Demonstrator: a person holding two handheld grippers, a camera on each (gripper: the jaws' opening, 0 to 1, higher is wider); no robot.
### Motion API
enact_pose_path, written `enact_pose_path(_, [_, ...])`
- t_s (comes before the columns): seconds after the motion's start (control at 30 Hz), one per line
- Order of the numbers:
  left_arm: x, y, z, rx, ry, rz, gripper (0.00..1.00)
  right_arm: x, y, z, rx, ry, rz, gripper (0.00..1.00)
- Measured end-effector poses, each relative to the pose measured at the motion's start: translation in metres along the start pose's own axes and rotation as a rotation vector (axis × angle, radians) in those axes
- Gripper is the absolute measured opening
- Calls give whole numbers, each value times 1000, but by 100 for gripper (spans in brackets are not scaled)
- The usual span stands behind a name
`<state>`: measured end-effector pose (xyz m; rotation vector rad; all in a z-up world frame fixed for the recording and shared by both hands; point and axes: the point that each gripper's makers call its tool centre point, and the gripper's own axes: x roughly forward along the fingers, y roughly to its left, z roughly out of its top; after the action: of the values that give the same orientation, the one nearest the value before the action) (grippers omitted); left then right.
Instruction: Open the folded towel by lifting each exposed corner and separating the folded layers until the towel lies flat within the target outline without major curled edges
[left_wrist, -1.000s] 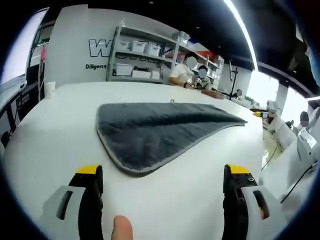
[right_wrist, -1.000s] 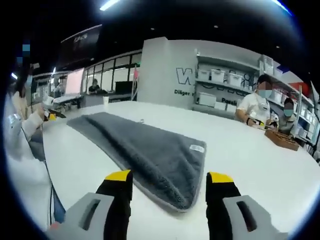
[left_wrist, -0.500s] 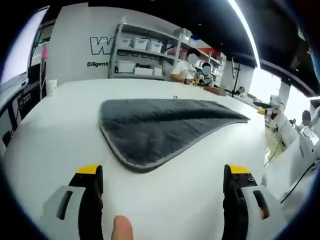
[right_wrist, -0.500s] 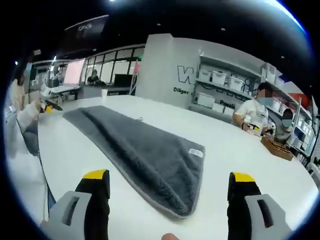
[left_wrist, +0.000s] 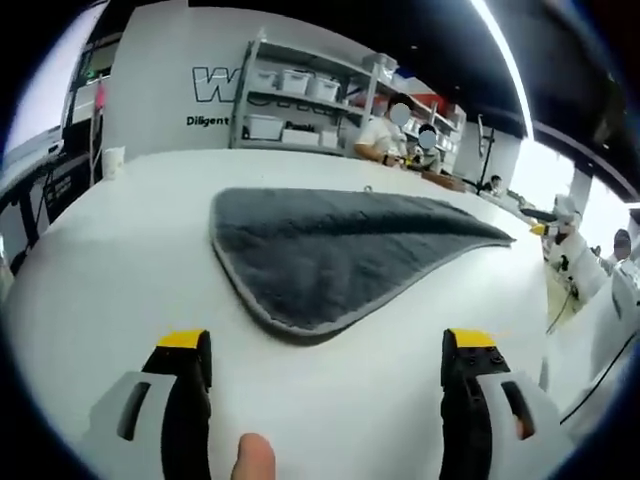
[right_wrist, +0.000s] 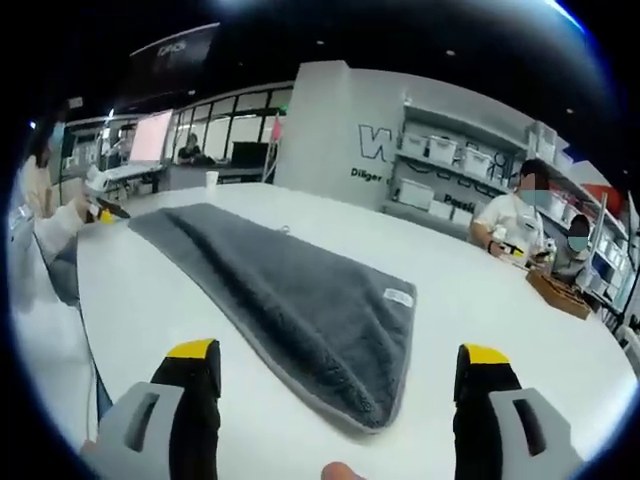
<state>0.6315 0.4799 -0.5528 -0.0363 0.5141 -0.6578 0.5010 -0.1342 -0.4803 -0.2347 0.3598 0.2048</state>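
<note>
No target outline can be made out on the white desk. On the shelves behind it stand pale bins, their contents hidden. The folded grey towel lies flat on the desk, its long axis running away from each camera, a small label near one corner. The left hand-held gripper and right hand-held gripper hang above the desk, jaws wide apart, holding nothing.

surface: white table | on it: folded grey towel, white cup
</note>
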Motion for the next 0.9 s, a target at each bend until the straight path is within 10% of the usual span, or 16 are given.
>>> enact_pose_path(0.27, [13,4,5,-1,-41,24,65,4,2,-8,-2,22,9,94])
enact_pose_path(0.57, [13,7,19,-204,-198,-58,21,4,5,-11,-9,34,19,91])
enact_pose_path(0.9, [11,4,11,-171,-148,-71,2,8,8,-16,-16,57,22,88])
